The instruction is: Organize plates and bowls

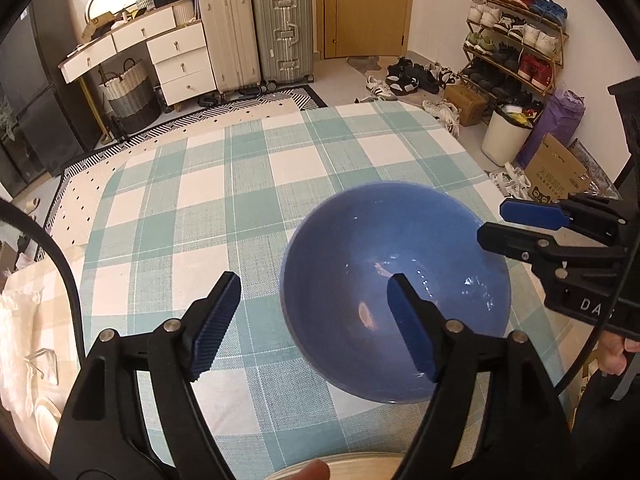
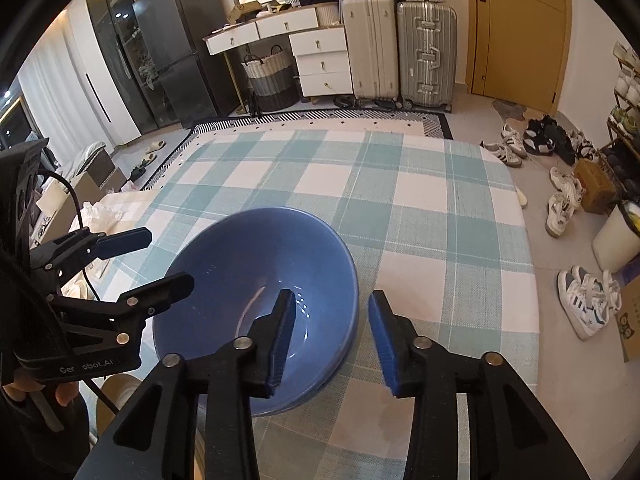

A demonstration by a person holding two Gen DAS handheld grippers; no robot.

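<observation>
One blue bowl (image 1: pixel 396 292) set upright on checked desk (image 1: pixel 248 184), left claw (image 1: pixel 312 324) spread across its rim, right claw (image 2: pixel 332 340) spread likewise, nothing pinched.

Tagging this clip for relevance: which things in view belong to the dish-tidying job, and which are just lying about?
Job: glossy blue ceramic bowl; left tool; right tool.
Lying about: two hard-shell suitcases; woven laundry basket; scattered sneakers; white drawer unit.
</observation>
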